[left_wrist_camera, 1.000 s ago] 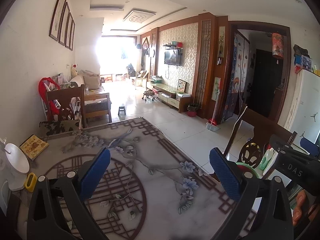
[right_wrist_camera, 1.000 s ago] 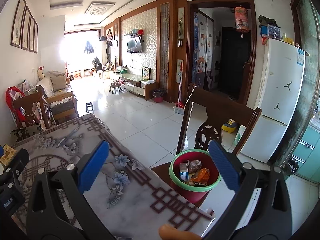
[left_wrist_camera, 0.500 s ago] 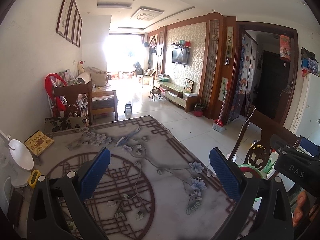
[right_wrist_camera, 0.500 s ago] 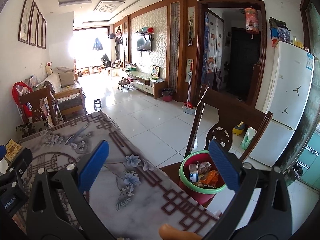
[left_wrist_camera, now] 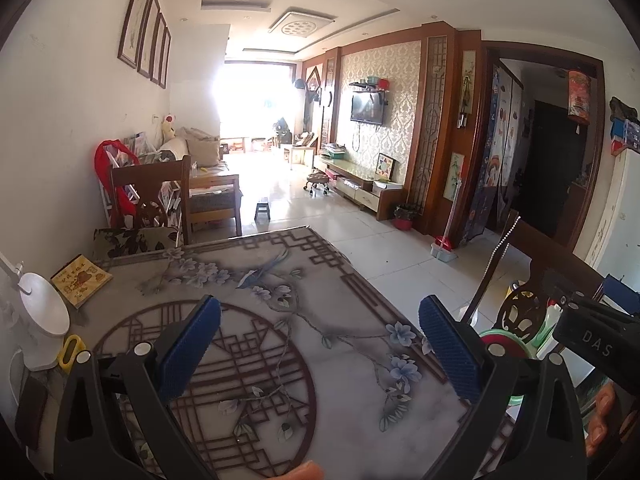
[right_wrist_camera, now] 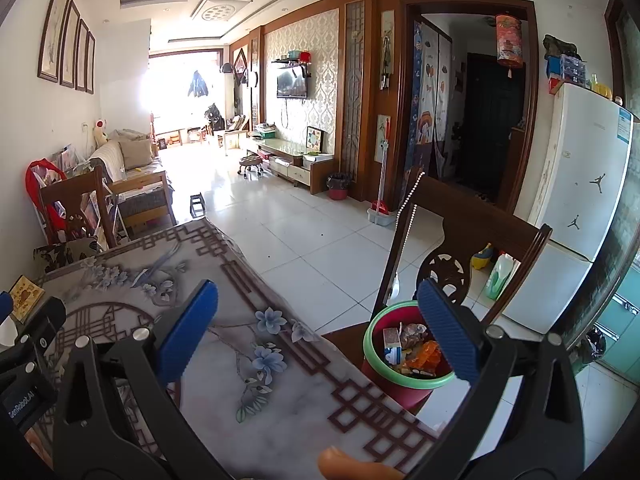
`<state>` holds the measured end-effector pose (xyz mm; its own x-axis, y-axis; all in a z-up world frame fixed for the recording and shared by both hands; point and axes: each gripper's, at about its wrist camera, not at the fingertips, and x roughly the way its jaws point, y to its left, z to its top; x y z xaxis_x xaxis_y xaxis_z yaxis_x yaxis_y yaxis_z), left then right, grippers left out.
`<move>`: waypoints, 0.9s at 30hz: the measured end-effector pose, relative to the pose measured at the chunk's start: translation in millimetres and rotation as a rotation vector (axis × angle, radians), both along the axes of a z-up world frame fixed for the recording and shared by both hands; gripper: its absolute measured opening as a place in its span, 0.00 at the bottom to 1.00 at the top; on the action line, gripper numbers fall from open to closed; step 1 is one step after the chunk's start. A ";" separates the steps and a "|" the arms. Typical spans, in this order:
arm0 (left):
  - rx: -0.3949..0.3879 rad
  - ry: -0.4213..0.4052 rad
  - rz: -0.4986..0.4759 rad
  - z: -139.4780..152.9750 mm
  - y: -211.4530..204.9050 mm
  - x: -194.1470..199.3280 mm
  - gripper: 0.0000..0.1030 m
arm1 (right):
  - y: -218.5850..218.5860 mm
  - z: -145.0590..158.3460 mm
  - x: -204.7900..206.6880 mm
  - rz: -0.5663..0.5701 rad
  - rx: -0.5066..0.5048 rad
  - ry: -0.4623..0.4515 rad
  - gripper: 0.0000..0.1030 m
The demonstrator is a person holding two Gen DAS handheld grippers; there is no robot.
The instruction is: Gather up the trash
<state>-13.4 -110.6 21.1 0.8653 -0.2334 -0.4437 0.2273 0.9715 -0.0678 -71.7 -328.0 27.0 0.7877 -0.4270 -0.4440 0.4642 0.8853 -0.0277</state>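
Note:
A red trash bin with a green rim [right_wrist_camera: 370, 338] stands on a wooden chair seat at the table's right edge and holds wrappers and scraps [right_wrist_camera: 416, 350]; part of its rim shows in the left wrist view [left_wrist_camera: 496, 338]. My right gripper [right_wrist_camera: 316, 328] is open and empty, above the table edge, its right finger over the bin. My left gripper [left_wrist_camera: 318, 344] is open and empty above the patterned table top [left_wrist_camera: 280, 320]. No loose trash shows on the table.
A booklet [left_wrist_camera: 80, 280], a white round lamp [left_wrist_camera: 42, 316] and a yellow object [left_wrist_camera: 72, 350] sit at the table's left side. Wooden chairs stand at the far left [left_wrist_camera: 148, 196] and right [right_wrist_camera: 468, 248]. A white fridge [right_wrist_camera: 580, 208] stands to the right.
Both grippers have risen and tilted slightly, so the table and bin sit lower and farther in view. Both stay open and empty.

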 end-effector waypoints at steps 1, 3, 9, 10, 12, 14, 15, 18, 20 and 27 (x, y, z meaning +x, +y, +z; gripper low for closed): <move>0.000 0.000 0.001 -0.4 0.7 0.4 0.92 | -0.4 -0.8 1.0 0.001 0.000 0.001 0.96; 0.003 -0.004 0.001 -0.3 1.0 0.8 0.92 | 0.0 -2.0 3.1 0.002 0.001 0.005 0.96; 0.009 0.001 0.001 -1.7 2.1 3.2 0.92 | 3.0 -8.2 10.2 0.011 -0.002 0.020 0.96; 0.010 0.003 0.001 -2.2 2.7 4.2 0.92 | 2.9 -8.7 10.7 0.012 -0.001 0.021 0.96; 0.010 0.007 0.003 -3.0 3.2 5.5 0.92 | 3.4 -9.8 12.3 0.012 -0.001 0.025 0.96; 0.011 0.010 0.005 -3.7 3.8 6.7 0.92 | 3.5 -10.6 13.1 0.014 0.001 0.029 0.96; 0.010 0.012 0.006 -4.1 4.6 7.5 0.92 | 4.3 -10.1 14.4 0.015 0.001 0.031 0.96; 0.010 0.016 0.007 -4.3 4.2 8.9 0.92 | 5.3 -11.3 17.5 0.022 0.000 0.039 0.96; 0.012 0.019 0.008 -4.9 4.3 10.6 0.92 | 5.9 -11.9 19.9 0.024 0.001 0.042 0.96; 0.007 0.038 0.024 -8.9 9.0 17.0 0.92 | 9.4 -16.6 29.8 0.041 0.004 0.064 0.96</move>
<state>3.6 -101.6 12.2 0.8532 -0.2095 -0.4776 0.2013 0.9771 -0.0690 -41.9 -318.6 10.4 0.7748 -0.3929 -0.4953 0.4247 0.9038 -0.0527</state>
